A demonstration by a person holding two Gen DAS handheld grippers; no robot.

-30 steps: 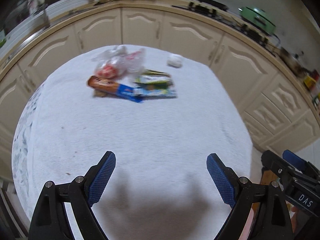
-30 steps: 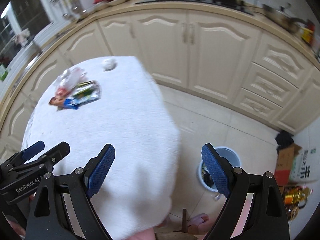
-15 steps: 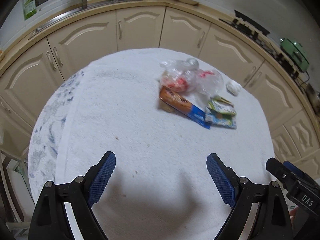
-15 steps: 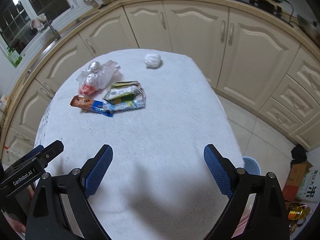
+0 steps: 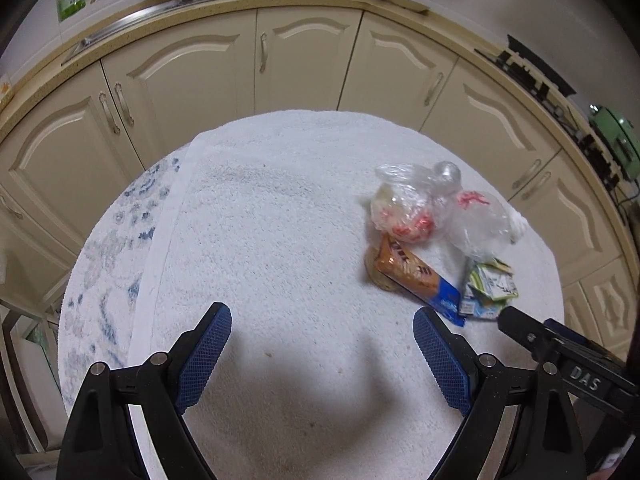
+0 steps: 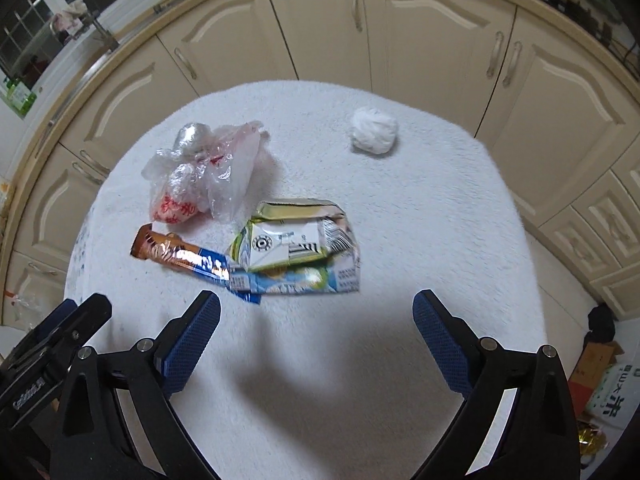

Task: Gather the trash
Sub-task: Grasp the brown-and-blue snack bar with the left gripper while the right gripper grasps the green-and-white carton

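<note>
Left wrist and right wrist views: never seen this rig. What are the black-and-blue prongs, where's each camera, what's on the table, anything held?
No robot arm here: a person carries a hand-held two-finger gripper in each hand, and a fisheye camera on each looks forward along its fingers. The prongs with blue pads are those fingers.

In the left wrist view you see the left gripper; in the right wrist view, the right gripper. Each also shows at the other picture's lower edge.

Both point down at a table under a white towel. On it lie a crumpled clear plastic bag, an orange-and-blue snack wrapper, a flattened green-and-white carton and a white paper ball.

Nothing is held: both stand open, the right one's jaws having just been opening.
</note>
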